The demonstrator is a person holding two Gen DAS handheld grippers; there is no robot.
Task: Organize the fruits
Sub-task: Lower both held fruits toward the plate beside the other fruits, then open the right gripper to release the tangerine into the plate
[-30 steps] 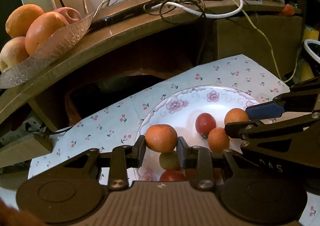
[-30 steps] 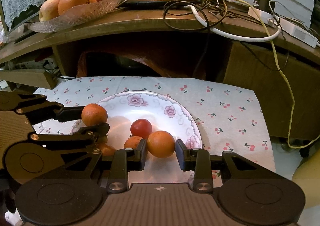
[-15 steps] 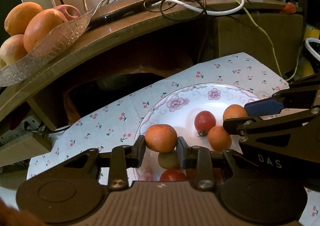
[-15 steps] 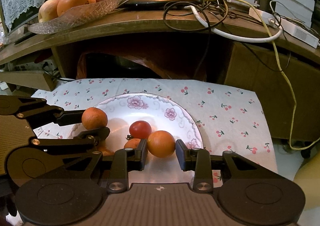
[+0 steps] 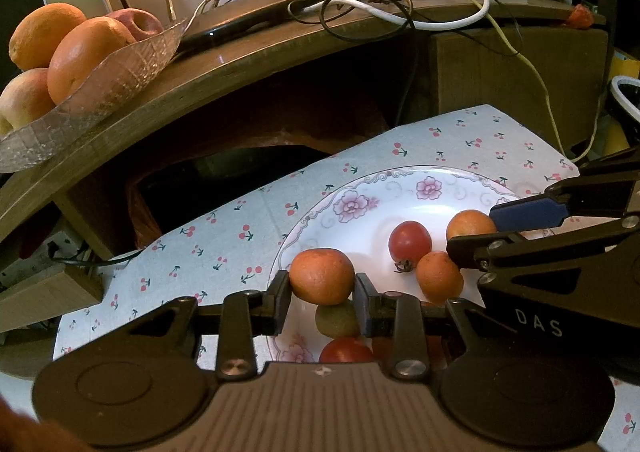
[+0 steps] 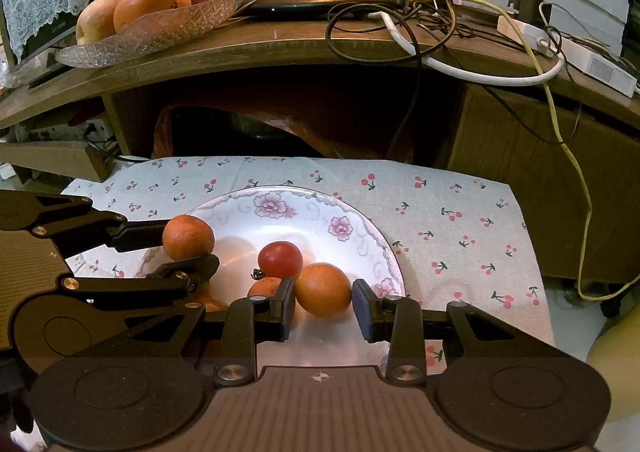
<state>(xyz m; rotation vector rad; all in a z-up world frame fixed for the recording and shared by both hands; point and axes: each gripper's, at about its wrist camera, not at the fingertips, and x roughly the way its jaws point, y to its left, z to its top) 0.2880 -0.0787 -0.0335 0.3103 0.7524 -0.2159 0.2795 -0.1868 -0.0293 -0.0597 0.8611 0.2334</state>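
Your left tool [image 5: 322,302] had an orange [image 5: 321,275] pinched above the plate [image 5: 460,187], but your right tool [image 6: 323,308] sat slightly open around another orange [image 6: 322,289], so lifting could've dropped it onto the tomato [image 6: 280,259].

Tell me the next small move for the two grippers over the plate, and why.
Probably lift both straight up. The left hand-held gripper is shut on an orange, and the right hand-held gripper brackets another orange, though a slight gap shows at its right pad. A tomato and more fruit crowd the plate, so sideways travel risks knocking them.
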